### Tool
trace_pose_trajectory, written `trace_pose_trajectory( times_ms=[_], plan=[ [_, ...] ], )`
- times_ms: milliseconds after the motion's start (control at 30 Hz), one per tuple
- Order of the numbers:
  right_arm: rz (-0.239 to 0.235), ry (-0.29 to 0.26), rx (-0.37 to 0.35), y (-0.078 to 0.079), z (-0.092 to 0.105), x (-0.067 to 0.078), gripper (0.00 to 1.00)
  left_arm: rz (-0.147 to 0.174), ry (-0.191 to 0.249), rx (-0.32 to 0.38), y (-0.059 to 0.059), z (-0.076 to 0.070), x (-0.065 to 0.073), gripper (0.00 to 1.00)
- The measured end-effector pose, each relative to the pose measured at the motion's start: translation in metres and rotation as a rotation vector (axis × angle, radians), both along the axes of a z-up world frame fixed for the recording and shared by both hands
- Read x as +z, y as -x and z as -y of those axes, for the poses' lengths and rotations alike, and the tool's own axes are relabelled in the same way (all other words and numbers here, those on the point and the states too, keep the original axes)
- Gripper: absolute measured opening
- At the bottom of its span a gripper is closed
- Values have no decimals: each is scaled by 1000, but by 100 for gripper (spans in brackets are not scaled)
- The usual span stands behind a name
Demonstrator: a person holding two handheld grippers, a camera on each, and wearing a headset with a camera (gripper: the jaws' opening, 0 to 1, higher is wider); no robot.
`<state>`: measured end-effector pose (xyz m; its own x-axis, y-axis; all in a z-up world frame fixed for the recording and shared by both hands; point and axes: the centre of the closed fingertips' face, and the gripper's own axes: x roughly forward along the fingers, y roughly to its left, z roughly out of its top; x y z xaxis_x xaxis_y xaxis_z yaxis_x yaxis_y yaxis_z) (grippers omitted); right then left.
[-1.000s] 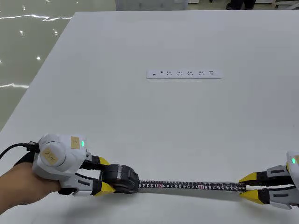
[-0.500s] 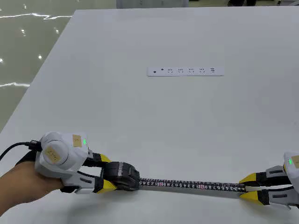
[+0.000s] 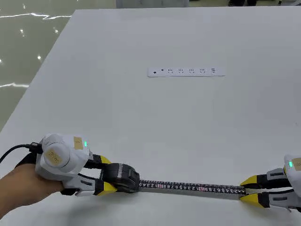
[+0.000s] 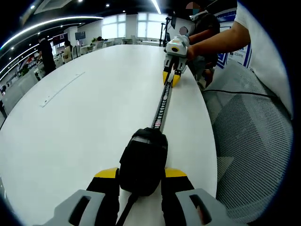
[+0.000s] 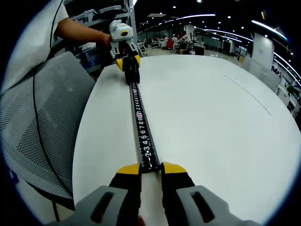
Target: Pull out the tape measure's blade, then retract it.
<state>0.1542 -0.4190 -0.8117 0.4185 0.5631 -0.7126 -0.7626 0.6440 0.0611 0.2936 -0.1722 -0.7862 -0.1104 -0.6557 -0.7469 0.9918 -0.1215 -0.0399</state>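
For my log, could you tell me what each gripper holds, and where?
Left gripper clamps the tape measure's case; right gripper pinches the blade's end.

- A broad white desk [image 3: 141, 117] with a rounded near edge
- A white power strip [image 3: 186, 71] lies flat on the desk, well apart from the near edge, its sockets in a row
- A glossy pale floor [image 3: 28, 47] left of the desk reflects lights
- A grey mesh chair [image 5: 37, 117] stands just beside the desk's edge
- Strip lights [image 5: 197, 16] run along a dark ceiling, and people [image 4: 46, 49] stand far off beyond the desk
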Motion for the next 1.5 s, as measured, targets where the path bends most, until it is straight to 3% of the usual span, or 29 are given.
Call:
trace_pose_trajectory(
  times_ms=[300, 400, 500, 833, 1033, 1500],
  plan=[
    [-9, -36, -37, -2, -1, 7, 21, -35, 13, 14, 5, -1, 3, 36],
    [-19, -55, -61, -3, -2, 10, 28, -45, 25, 29, 6, 0, 3, 38],
    [-18, -56, -73, -3, -2, 12, 30, -69, 41, 54, 8, 0, 7, 40],
    [-17, -68, -117, -3, 3, 21, 38, -66, 78, 93, 7, -5, 15, 42],
    [-7, -67, -167, -5, 6, 26, 45, -82, 85, 146, 4, -11, 15, 44],
    [-2, -68, -208, 2, 2, 36, 54, -110, 126, 291, 0, -20, 31, 60]
  ],
)
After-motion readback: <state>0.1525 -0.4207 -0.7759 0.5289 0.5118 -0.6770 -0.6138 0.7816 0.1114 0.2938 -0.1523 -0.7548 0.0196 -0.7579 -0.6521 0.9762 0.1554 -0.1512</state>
